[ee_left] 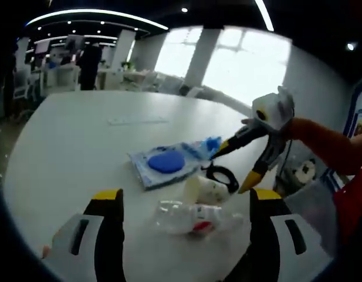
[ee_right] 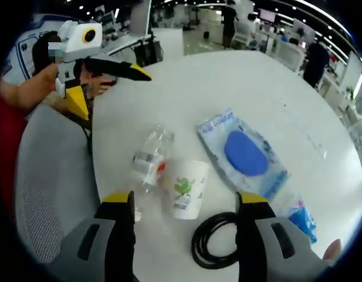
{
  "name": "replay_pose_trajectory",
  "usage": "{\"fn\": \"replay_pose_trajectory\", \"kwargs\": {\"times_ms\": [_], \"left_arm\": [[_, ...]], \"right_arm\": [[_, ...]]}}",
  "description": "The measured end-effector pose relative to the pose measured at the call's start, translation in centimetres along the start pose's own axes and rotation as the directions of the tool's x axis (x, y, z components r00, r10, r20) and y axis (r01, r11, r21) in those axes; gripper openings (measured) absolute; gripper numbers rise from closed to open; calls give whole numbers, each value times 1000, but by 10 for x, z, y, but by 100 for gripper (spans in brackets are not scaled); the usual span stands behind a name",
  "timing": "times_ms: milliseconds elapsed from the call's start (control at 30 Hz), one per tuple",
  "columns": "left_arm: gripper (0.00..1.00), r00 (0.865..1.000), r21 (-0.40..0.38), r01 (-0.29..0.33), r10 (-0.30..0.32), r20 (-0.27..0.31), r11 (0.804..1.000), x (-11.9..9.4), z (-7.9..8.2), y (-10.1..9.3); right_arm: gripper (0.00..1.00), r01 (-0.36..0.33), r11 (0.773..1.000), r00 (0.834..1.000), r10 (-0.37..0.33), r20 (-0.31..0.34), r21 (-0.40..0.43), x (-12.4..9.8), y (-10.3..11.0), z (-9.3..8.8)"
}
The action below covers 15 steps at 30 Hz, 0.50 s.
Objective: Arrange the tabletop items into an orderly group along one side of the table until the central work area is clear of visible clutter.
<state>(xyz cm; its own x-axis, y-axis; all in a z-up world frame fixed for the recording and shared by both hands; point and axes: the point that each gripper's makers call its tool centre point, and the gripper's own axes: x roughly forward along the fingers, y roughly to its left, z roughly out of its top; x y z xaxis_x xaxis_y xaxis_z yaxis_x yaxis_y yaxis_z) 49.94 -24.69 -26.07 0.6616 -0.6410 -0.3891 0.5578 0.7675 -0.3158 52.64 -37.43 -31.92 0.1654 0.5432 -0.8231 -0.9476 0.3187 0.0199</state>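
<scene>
Two open jaws; right gripper view shows cable point(ee_right: 215, 242) whole.

In the left gripper view we see strong daylight from the windows point(ee_left: 239, 64) at upper centre and right, overexposed to near white, with ceiling light strips point(ee_left: 92, 14) curving across the top. The white table point(ee_left: 69, 153) reflects this light evenly and carries only faint, soft shadows beneath the objects. The picture is soft overall, and the clear plastic bottle point(ee_left: 192, 218) at lower centre appears smeared. In the right gripper view we note brighter, sharper rendering, with the tabletop point(ee_right: 239, 88) almost washed out and small ceiling spots along the top. Fisheye distortion bends straight edges toward the periphery of both views, where detail darkens and blurs.
</scene>
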Motion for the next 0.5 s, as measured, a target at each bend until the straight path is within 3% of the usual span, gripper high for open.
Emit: {"fn": "replay_pose_trajectory", "kwargs": {"times_ms": [200,333,500], "left_arm": [[86,994,78,87,-92,64,993,-13,3,-28],[86,987,140,130,-141,74,982,-21,1,-43],[86,968,186,198,-222,117,962,-30,4,-65]], "right_arm": [[67,-7,1000,1000,7,-17,-7,6,0,-6],[65,-14,1000,999,14,-29,-10,12,0,-8],[63,-28,1000,998,28,-47,-10,21,-1,-9]]}}
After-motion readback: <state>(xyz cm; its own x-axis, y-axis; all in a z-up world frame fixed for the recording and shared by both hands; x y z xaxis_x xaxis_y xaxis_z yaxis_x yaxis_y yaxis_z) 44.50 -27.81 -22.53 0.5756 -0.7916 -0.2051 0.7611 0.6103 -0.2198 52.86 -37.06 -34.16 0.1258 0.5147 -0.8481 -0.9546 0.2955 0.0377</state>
